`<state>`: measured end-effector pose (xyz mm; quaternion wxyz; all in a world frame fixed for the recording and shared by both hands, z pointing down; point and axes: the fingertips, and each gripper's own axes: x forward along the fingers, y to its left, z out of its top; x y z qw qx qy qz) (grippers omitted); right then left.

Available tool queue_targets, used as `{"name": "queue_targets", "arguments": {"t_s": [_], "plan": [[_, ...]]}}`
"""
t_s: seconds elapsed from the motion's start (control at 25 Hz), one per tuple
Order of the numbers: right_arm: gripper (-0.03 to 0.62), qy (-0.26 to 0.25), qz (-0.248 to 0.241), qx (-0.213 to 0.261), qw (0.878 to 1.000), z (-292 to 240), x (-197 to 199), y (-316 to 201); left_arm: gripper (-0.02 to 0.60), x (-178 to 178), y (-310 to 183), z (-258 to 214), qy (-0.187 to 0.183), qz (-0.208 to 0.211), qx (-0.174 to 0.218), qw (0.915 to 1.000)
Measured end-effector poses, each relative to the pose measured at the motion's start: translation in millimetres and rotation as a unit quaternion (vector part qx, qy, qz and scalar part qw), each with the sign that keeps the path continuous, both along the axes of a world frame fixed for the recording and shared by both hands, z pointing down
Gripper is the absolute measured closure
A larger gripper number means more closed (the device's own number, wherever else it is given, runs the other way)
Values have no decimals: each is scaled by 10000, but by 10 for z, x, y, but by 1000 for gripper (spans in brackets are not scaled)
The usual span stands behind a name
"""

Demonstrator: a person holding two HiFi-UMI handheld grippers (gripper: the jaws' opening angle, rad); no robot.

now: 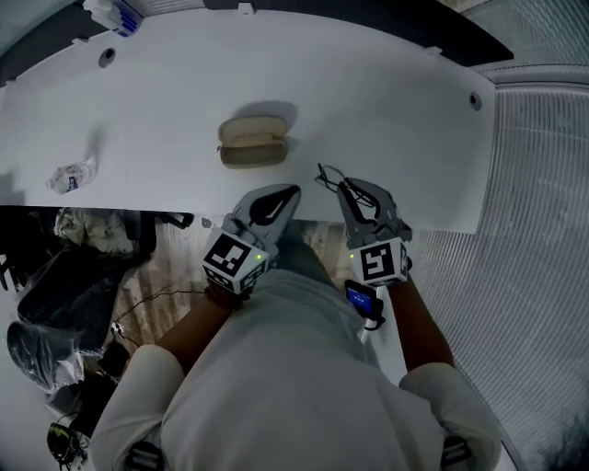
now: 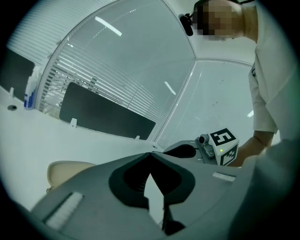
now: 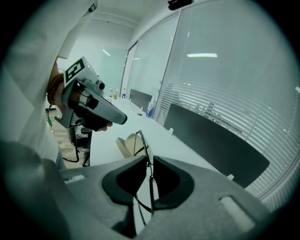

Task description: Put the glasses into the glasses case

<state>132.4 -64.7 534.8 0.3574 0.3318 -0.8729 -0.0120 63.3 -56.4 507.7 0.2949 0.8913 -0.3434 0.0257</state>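
A closed beige glasses case [image 1: 252, 141] lies on the white table [image 1: 386, 101], near its middle. My right gripper [image 1: 350, 190] is shut on thin black wire-framed glasses [image 1: 329, 177], held in the air above the table's near edge, right of the case. In the right gripper view the wire frame [image 3: 139, 140] runs up between the jaws of the right gripper [image 3: 149, 161], with the case [image 3: 123, 146] beyond it. My left gripper [image 1: 287, 194] hovers beside it, nearer than the case. Its jaws [image 2: 151, 154] meet at the tips with nothing between them.
A crumpled clear bottle [image 1: 72, 175] lies at the table's left end and a blue-and-white bottle [image 1: 115, 14] at the far left corner. Dark bags and cables [image 1: 55, 304] sit on the floor left of the person. Glass walls with blinds [image 3: 220, 70] stand behind the table.
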Motion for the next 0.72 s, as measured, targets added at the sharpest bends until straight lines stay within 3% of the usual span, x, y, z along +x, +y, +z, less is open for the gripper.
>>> {"name": "queue_targets", "arguments": {"t_s": [0.32, 0.72], "plan": [[551, -88, -364, 66, 9993, -78, -208, -34, 580, -175, -64, -46, -165, -293, 127, 9994], [551, -224, -1567, 44, 9874, -97, -1006, 4, 580, -1034, 50, -34, -371, -1534, 54, 9875]]}}
